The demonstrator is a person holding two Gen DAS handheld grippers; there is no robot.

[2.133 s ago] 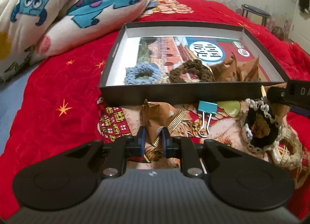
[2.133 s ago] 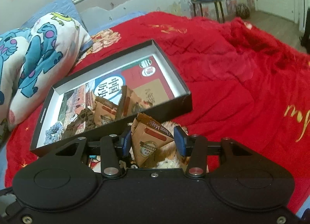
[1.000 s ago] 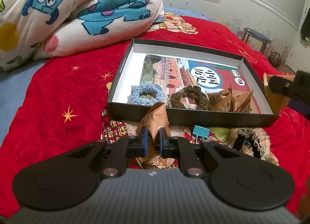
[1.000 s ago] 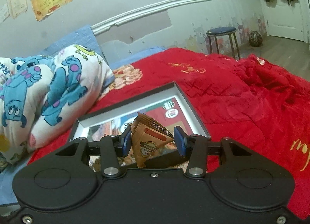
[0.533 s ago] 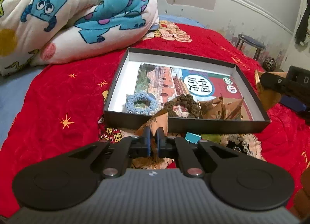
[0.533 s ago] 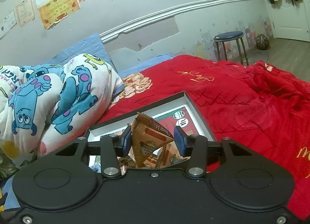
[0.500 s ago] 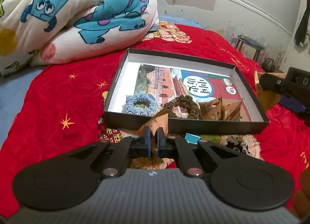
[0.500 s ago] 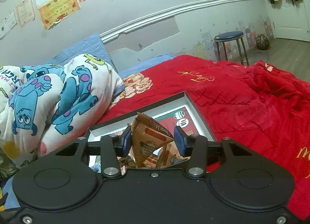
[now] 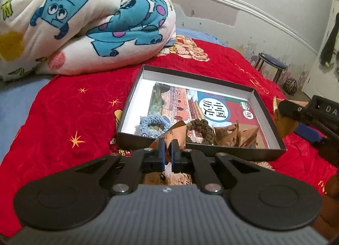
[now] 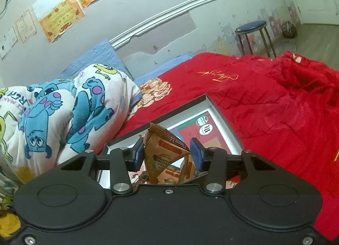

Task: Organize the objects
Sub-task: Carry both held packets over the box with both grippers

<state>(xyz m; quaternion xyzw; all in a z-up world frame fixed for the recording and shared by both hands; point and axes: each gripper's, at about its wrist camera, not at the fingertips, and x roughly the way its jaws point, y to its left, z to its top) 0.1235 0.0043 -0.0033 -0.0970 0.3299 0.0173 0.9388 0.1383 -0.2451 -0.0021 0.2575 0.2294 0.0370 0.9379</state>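
A shallow black box [image 9: 233, 153] lies on the red bedspread. It holds a blue crocheted ring [image 9: 153, 125], a brown crocheted ring [image 9: 201, 128] and brown snack packets [image 9: 237, 135]. My left gripper [image 9: 168, 146] is shut on a brown snack packet [image 9: 175, 131], held up at the box's near wall. My right gripper [image 10: 167, 153] is shut on another brown snack packet [image 10: 164, 151], held above the box [image 10: 224, 117]. The right gripper also shows in the left wrist view [image 9: 296, 115], just right of the box.
A folded monster-print blanket [image 9: 80, 22] lies behind and left of the box. Loose items, partly hidden by my left gripper, lie on a printed cloth [image 9: 169, 176] in front of the box. A stool [image 10: 253, 33] stands by the wall.
Both grippers have lifted with their packets. The left gripper closed on its packet and raised it from the cloth toward the box. The right gripper rose higher above the box.
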